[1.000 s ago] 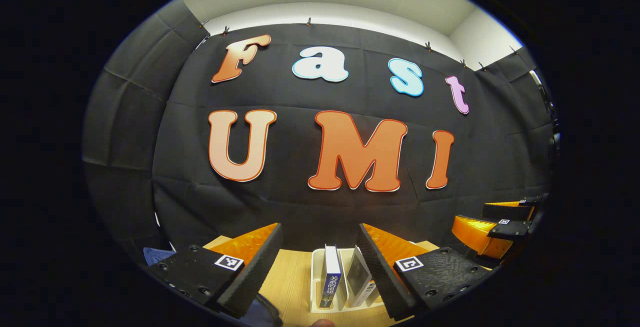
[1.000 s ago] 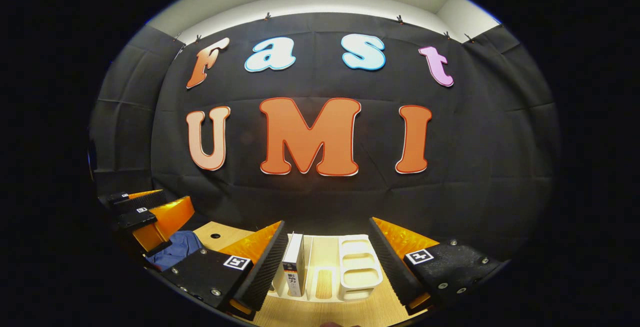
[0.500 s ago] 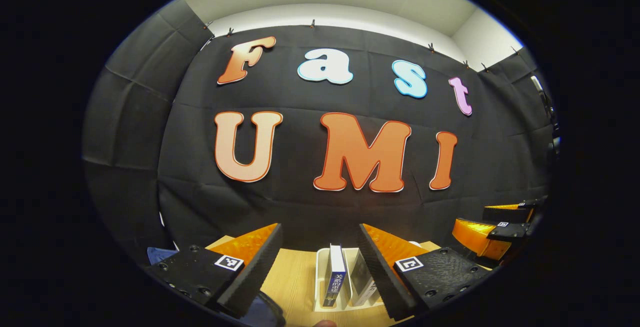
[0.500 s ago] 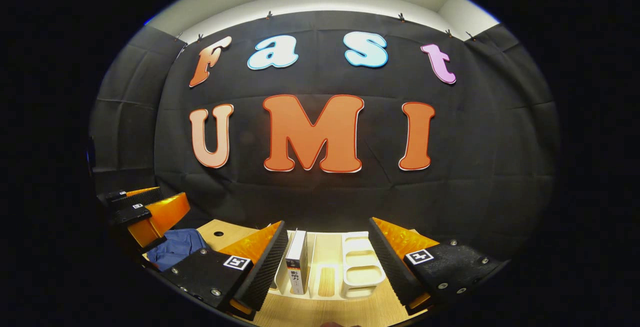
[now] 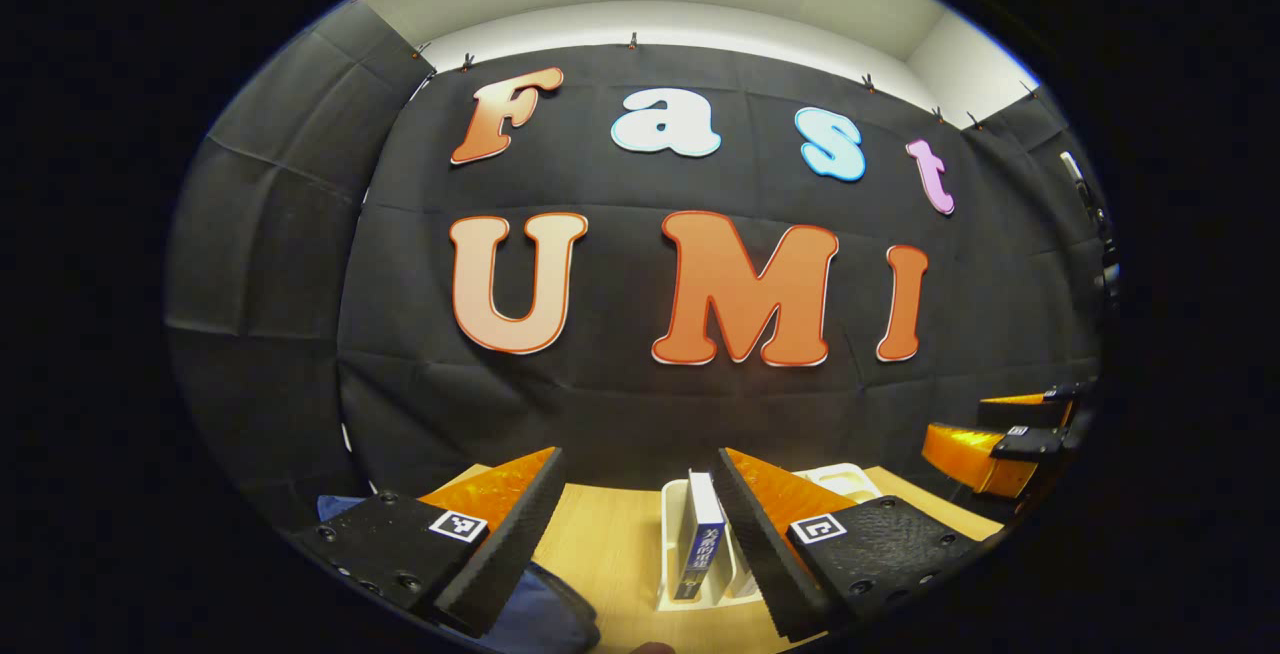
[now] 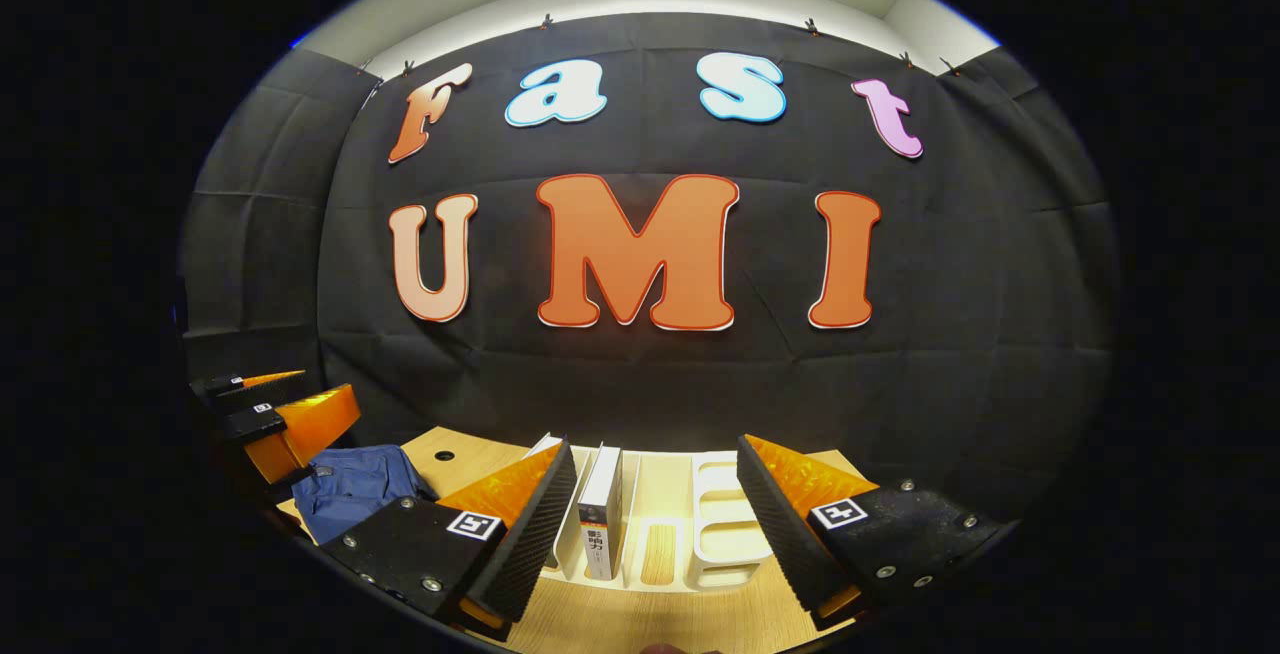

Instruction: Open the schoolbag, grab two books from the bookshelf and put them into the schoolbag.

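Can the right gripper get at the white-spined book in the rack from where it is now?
Probably yes. The right gripper is open, and the white-spined book stands upright in the white rack just ahead, near its left finger, with nothing between. It seems to need a small leftward shift to straddle it.

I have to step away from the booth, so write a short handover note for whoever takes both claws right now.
Left claw: open, holding nothing, facing the blue-spined book standing in the white bookshelf.
Right claw: open, holding nothing, facing the white book standing in the bookshelf.
The blue schoolbag lies on the wooden table left of the shelf; whether it is open cannot be told.
Done: nothing visibly.
Left: open the bag if needed, grab both books, put them in.
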